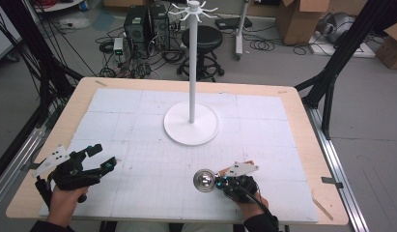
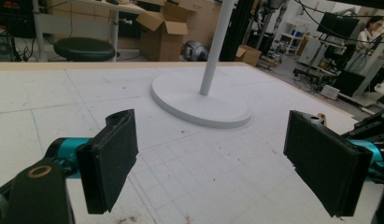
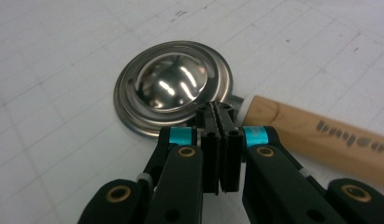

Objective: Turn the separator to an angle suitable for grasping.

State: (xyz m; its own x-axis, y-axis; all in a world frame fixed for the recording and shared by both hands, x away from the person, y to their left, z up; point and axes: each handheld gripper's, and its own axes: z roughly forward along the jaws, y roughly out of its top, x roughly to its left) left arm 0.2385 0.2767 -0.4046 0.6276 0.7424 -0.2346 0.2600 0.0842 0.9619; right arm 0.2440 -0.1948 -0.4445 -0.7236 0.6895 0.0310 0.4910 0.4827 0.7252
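Nearest my lens, in the right gripper view, the right gripper (image 3: 220, 112) sits at bottom centre with its two black jaws pressed together, teal bands either side. Their tips meet at the near rim of a steel ladle (image 3: 173, 88), right where the bowl joins its neck; I cannot tell whether any metal is caught between them. The ladle lies bowl-down on the white gridded mat (image 3: 63, 56), its domed back shining upward. Its wooden handle (image 3: 316, 135) runs off toward the lower right of that frame, carrying dark lettering I cannot read.

In the high view I log the same right gripper (image 1: 220, 182) at lower centre-right, held in the person's hand, with the ladle (image 1: 205, 180) touching its tip on the left side.

The left gripper (image 1: 100, 157) is at the lower left of the high view, well apart from the ladle. Its jaws are spread wide with nothing between them, confirmed in the left gripper view, where the left gripper (image 2: 210, 163) frames bare mat.

Further out, a white stand (image 1: 191, 123) with a round base and tall pole occupies the middle of the counter (image 1: 302, 111). Beyond the far edge, at upper centre, is a black stool (image 1: 202, 38).
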